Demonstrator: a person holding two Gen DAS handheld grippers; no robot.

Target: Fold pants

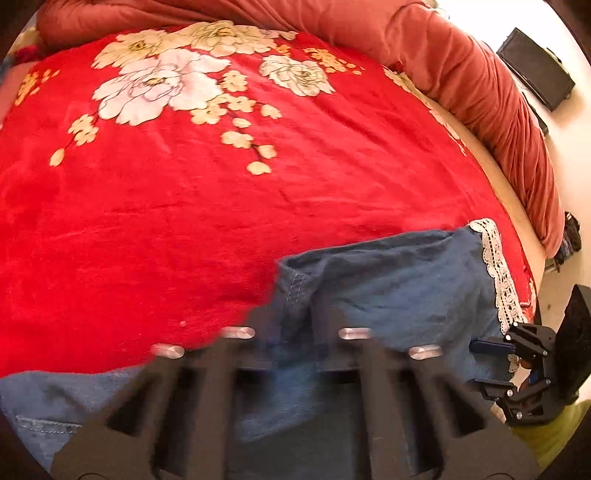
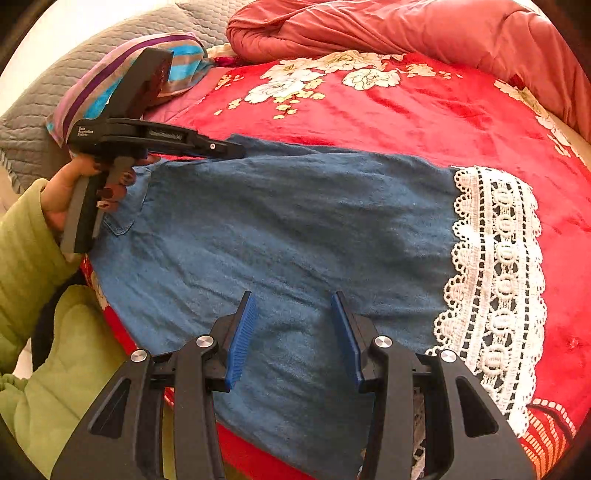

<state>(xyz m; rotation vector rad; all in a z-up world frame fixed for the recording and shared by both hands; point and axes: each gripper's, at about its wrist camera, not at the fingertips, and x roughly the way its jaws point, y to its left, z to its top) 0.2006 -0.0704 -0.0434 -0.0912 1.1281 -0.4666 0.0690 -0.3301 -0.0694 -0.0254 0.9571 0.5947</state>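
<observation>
Blue denim pants (image 2: 295, 229) with a white lace hem (image 2: 495, 280) lie across a red floral blanket (image 2: 424, 110). My left gripper (image 1: 291, 317) is shut on a fold of the pants' upper edge (image 1: 295, 288); it also shows in the right wrist view (image 2: 236, 150), pinching the far edge of the denim. My right gripper (image 2: 295, 332) is open, its blue pads (image 2: 242, 339) hovering just above the near middle of the pants, holding nothing. In the left wrist view the right gripper (image 1: 491, 365) is at the right edge by the lace hem (image 1: 498, 280).
A rolled pink-red quilt (image 2: 406, 29) runs along the far side of the bed. A striped pillow (image 2: 110, 74) and grey quilted cover (image 2: 44, 96) lie at the far left. A dark box (image 1: 535, 70) stands on the floor beyond the bed.
</observation>
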